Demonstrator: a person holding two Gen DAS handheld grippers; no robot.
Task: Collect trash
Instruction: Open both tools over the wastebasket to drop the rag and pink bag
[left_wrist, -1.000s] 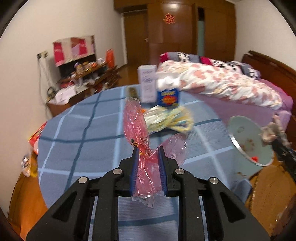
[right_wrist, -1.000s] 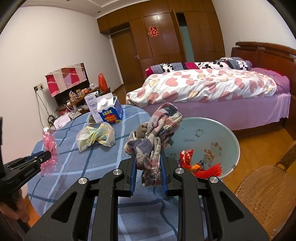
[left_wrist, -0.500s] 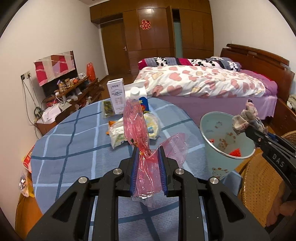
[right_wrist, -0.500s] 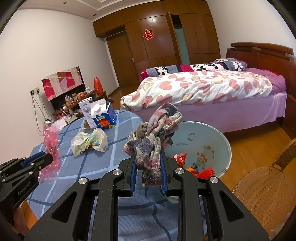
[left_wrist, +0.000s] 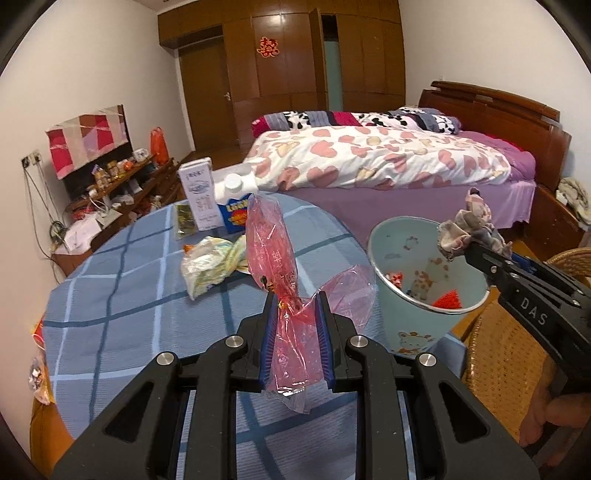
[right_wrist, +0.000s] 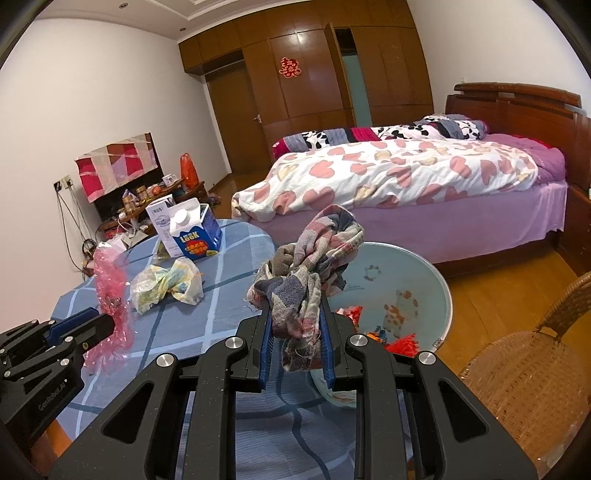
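Claws 2 | left claw (left_wrist: 295, 314) clamps pink wrapper (left_wrist: 273, 251) | right claw (right_wrist: 297, 317) clamps rag (right_wrist: 314, 258)

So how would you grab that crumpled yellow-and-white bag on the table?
Grip the crumpled plastic bag at its pinched, twisted middle, where the film bunches narrow enough to fit the gripper. Come from above, tilted down: it lies flat on the blue checked tablecloth, with the cartons standing just behind it, so a low approach from that side looks blocked.
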